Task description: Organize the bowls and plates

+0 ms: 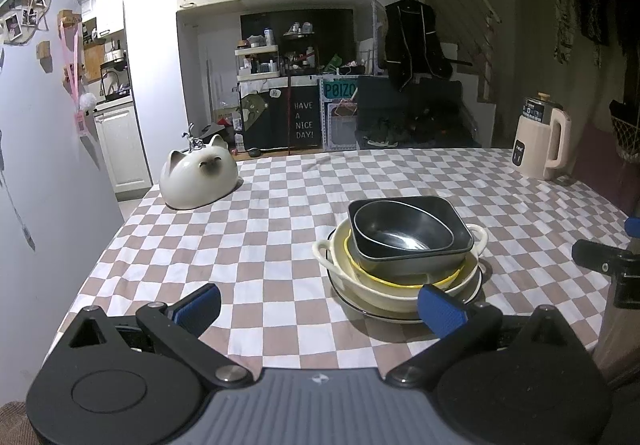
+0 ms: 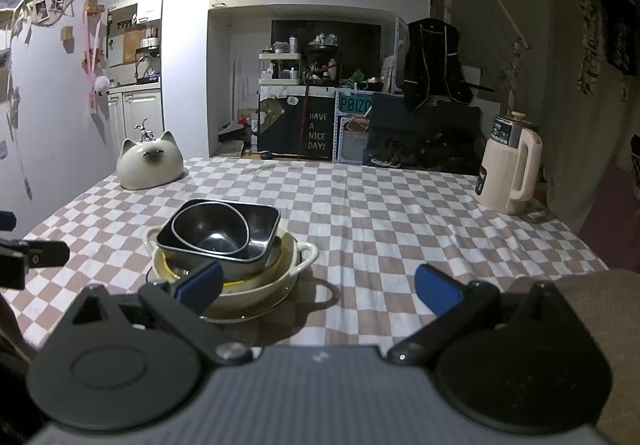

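we hold both grippers low at the near edge of the table [image 1: 280,213], the left gripper [image 1: 320,305] and right gripper [image 2: 318,285] spread wide and empty. the dishes sit nested mid-table for stability: dark bowl [image 1: 400,233] in grey dish [image 1: 452,249], inside the cream handled bowl [image 1: 384,293], on a plate [image 1: 352,299].

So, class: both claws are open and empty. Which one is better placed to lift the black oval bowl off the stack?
Probably the left claw: the black oval bowl tilts toward its side of the stack. The right claw is open too, pointing beside the stack.
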`<state>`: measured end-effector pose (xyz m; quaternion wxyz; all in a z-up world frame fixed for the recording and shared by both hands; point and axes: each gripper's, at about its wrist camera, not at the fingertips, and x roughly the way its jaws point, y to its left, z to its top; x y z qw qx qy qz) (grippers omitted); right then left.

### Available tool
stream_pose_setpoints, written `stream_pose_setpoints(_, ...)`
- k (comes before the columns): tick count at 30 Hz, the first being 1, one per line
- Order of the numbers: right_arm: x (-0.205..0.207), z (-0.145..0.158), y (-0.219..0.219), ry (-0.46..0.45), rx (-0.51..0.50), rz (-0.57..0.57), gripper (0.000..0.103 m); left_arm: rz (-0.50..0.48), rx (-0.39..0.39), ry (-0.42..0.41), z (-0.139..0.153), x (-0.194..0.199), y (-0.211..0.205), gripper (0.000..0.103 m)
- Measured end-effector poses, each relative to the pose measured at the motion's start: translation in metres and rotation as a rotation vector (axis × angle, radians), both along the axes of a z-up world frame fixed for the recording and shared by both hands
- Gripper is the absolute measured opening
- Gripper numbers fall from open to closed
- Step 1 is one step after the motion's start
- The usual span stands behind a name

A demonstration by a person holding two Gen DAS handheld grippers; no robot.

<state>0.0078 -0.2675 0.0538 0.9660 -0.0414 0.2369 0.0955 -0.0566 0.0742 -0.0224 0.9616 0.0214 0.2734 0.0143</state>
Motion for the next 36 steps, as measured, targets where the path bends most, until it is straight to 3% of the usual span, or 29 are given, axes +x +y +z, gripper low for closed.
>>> stream_pose_setpoints(36,0.0015,-0.0015,0.0000,0.001,-0.001,-0.006,0.103,-0.014,-0.008,0.002,-0.0025,0.0000,0.0009,0.103)
